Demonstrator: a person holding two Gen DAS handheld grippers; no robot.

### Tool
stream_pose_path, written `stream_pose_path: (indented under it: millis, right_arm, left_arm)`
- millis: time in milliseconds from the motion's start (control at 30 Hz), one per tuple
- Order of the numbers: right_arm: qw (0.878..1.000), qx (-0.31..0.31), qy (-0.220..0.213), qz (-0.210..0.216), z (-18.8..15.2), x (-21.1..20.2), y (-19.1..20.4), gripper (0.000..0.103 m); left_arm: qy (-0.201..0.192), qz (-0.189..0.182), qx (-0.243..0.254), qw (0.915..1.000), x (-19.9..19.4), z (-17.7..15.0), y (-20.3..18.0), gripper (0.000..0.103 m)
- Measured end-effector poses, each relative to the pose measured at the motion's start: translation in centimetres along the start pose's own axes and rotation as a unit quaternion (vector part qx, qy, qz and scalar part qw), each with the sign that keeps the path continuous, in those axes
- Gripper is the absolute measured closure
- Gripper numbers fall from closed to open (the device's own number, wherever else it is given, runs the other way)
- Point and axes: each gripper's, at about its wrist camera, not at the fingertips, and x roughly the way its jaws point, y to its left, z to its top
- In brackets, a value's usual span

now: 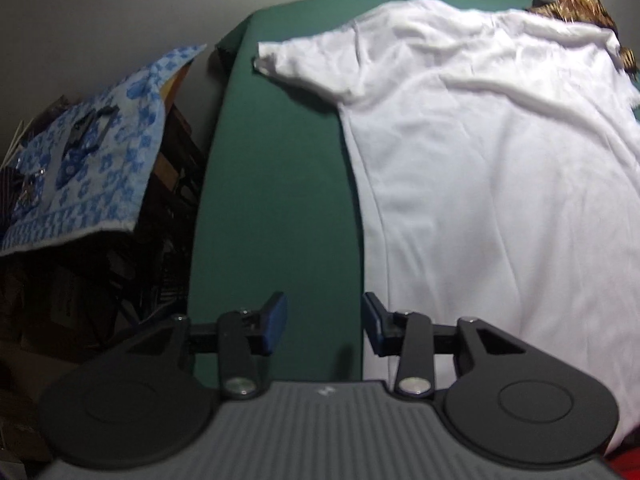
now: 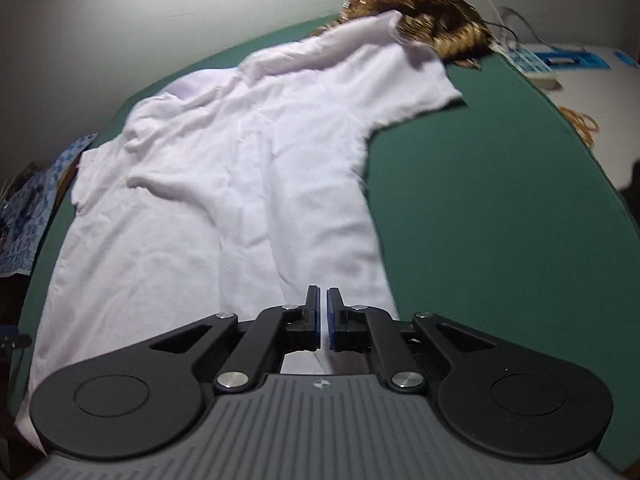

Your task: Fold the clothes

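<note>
— Blue-padded fingers (image 2: 313, 312) on the right gripper (image 2: 323, 316) stood almost together, only a sliver of gap between them, low over the hem end of the white T-shirt (image 2: 224, 200). Whether a pinch of cloth sat in that gap, the view could not settle; no fabric showed between the pads.

— And the other side?

— The left gripper (image 1: 325, 326) had its fingers (image 1: 275, 322) spread well apart, holding nothing. It hung over the green counter (image 1: 280, 200), its right pad just at the shirt's near side edge.

— How did the shirt itself lie?

— Spread out flat and face-up along the green counter, both short sleeves out to the sides, collar end far away and resting against a brown patterned garment (image 2: 432, 20). Shallow wrinkles ran across the chest. No fold showed in it.

— So what would a good grip have called for?

— Judging from that lie, each gripper would have needed to take both layers at an edge or corner, not just the top one, and to move level with the other so the cloth turned over without dragging. Smoothing those chest wrinkles would have helped the crease stay straight.

— Pose of the tools?

— Both pointed forward along the shirt toward the collar, held low and nearly level, the right one angled slightly leftward across the body. A blue floral cloth (image 1: 92, 148) sat off the counter's left side, well apart.
</note>
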Motion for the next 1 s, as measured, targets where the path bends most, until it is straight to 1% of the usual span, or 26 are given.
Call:
stream_pose_path:
  millis: [67, 100, 133, 167, 267, 367, 400, 433, 467, 500, 533, 567, 600, 633, 667, 700, 733, 767, 800, 833, 867, 900, 967, 1000]
  right_arm:
    - [0.999, -0.020, -0.006, 0.028, 2.5, 2.5, 2.2, 0.098]
    - [0.999, -0.029, -0.009, 0.039, 3.8, 4.0, 3.3, 0.098]
    - [0.998, -0.038, -0.012, 0.050, 5.0, 5.5, 4.4, 0.098]
    - [0.997, -0.049, -0.015, 0.052, 6.2, 7.0, 5.2, 0.098]
    - [0.996, -0.064, -0.012, 0.054, 9.6, 11.5, 6.4, 0.098]
    - [0.997, -0.063, -0.013, 0.041, 12.2, 14.1, 4.7, 0.098]
    - [0.997, -0.060, -0.018, 0.036, 13.0, 14.5, 3.7, 0.103]
    - [0.998, -0.058, -0.024, 0.031, 13.8, 14.9, 2.7, 0.103]
    - [0.998, -0.054, -0.029, 0.024, 14.5, 15.0, 1.6, 0.103]
    - [0.998, -0.047, -0.038, 0.008, 15.1, 14.9, 0.3, 0.102]
    - [0.998, -0.040, -0.047, -0.011, 15.8, 14.7, -1.1, 0.098]
    - [0.998, -0.028, -0.055, -0.031, 16.2, 14.5, -2.7, 0.098]
    - [0.997, -0.015, -0.061, -0.051, 16.7, 14.5, -4.5, 0.098]
    - [0.997, 0.004, -0.066, -0.042, 17.0, 14.2, -6.3, 0.103]
    - [0.997, 0.028, -0.071, -0.028, 17.1, 13.8, -7.9, 0.103]
    - [0.995, 0.038, -0.081, -0.036, 17.2, 13.2, -8.8, 0.103]
    - [0.993, 0.043, -0.093, -0.052, 17.2, 12.6, -9.4, 0.103]
    - [0.991, 0.043, -0.112, -0.060, 17.0, 11.8, -9.9, 0.100]
    - [0.989, 0.042, -0.128, -0.065, 16.8, 11.0, -10.2, 0.099]
    - [0.987, 0.042, -0.141, -0.070, 16.6, 10.3, -10.5, 0.098]
    - [0.984, 0.042, -0.155, -0.075, 16.4, 9.6, -10.8, 0.097]
    - [0.983, 0.029, -0.162, -0.082, 16.2, 9.2, -10.7, 0.096]
    - [0.980, -0.007, -0.172, -0.097, 15.6, 8.7, -10.4, 0.089]
    - [0.979, -0.029, -0.172, -0.109, 15.4, 8.6, -10.1, 0.079]
  left_arm:
    - [-0.038, 0.003, -0.008, 0.9992, 0.8, 4.0, -1.0, 0.058]
    - [-0.056, 0.009, -0.009, 0.9983, 1.7, 6.0, -1.8, 0.053]
    - [-0.071, 0.016, -0.010, 0.9973, 2.7, 8.2, -2.7, 0.051]
    - [-0.078, 0.028, -0.012, 0.9965, 4.4, 10.4, -3.9, 0.051]
    - [-0.064, 0.047, -0.025, 0.9965, 9.5, 15.3, -6.1, 0.053]
    - [-0.038, 0.061, -0.051, 0.9961, 13.8, 18.1, -6.5, 0.053]
    - [-0.030, 0.069, -0.058, 0.9954, 14.9, 18.8, -6.4, 0.053]
    - [-0.026, 0.084, -0.062, 0.9942, 15.8, 19.0, -6.3, 0.053]
    - [-0.028, 0.097, -0.064, 0.9928, 16.4, 19.2, -6.1, 0.051]
    - [-0.039, 0.111, -0.062, 0.9911, 16.7, 19.2, -5.8, 0.048]
    - [-0.045, 0.129, -0.056, 0.9890, 16.9, 19.1, -5.4, 0.042]
    - [-0.052, 0.139, -0.053, 0.9875, 17.0, 19.1, -5.0, 0.028]
    - [-0.056, 0.147, -0.051, 0.9862, 17.1, 19.0, -4.5, 0.021]
    - [-0.061, 0.151, -0.049, 0.9855, 17.2, 18.9, -4.2, 0.018]
    - [-0.063, 0.152, -0.048, 0.9851, 17.1, 19.0, -4.2, 0.012]
    - [-0.066, 0.154, -0.047, 0.9848, 17.0, 19.1, -4.1, 0.011]
    - [-0.068, 0.156, -0.046, 0.9844, 16.9, 19.1, -4.0, 0.011]
    - [-0.070, 0.157, -0.044, 0.9840, 16.8, 19.2, -3.9, 0.015]
    - [-0.073, 0.159, -0.043, 0.9837, 16.7, 19.3, -3.9, 0.023]
    - [-0.075, 0.161, -0.042, 0.9833, 16.6, 19.3, -3.8, 0.028]
    - [-0.078, 0.159, -0.042, 0.9833, 16.3, 19.4, -3.8, 0.038]
    - [-0.084, 0.152, -0.046, 0.9837, 15.7, 19.4, -3.9, 0.036]
    - [-0.093, 0.146, -0.049, 0.9836, 14.5, 19.3, -4.2, 0.036]
    - [-0.096, 0.143, -0.050, 0.9837, 14.1, 19.2, -4.4, 0.035]
